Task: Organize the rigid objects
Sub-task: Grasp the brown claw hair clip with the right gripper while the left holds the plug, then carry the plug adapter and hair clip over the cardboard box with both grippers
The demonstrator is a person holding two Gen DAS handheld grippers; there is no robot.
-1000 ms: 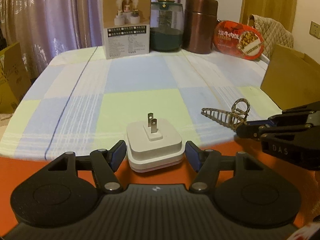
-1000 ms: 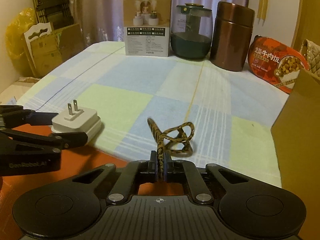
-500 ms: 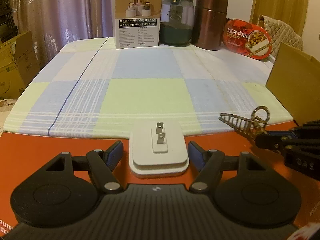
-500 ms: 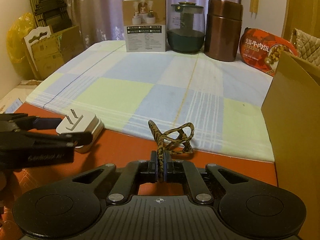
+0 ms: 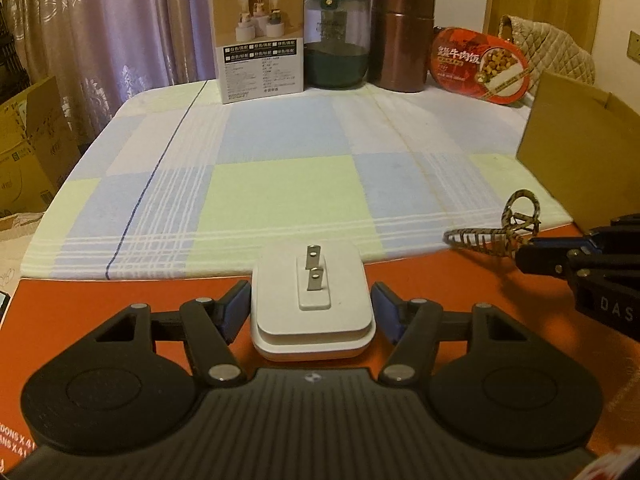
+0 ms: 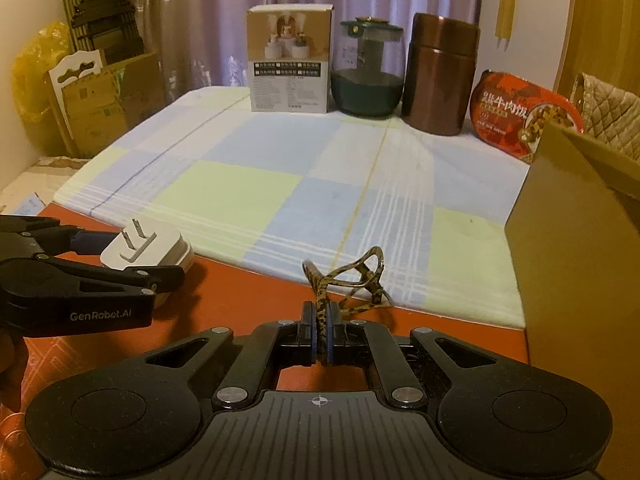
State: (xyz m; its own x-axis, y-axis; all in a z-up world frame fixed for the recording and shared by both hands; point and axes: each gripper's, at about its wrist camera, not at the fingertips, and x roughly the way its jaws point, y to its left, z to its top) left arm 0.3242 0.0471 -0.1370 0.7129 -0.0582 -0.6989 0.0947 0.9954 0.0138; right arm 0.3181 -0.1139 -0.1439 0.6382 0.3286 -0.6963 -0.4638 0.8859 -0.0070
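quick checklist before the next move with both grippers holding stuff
1. Right gripper shut on the hair claw: ok.
2. Left gripper pads touching the white charger: cannot tell; its jaws have just been closing around it.
3. Charger prongs pointing up, clear of the pads: ok.
4. Grippers apart from each other: ok.
5. Cardboard box on the right is close to the claw: ok, no contact.
6. Box's inside visible for placing: not ok.

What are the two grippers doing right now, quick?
Left gripper: jaws have just been closing on the white charger between them, holding it.
Right gripper: shut on the leopard-print hair clip.
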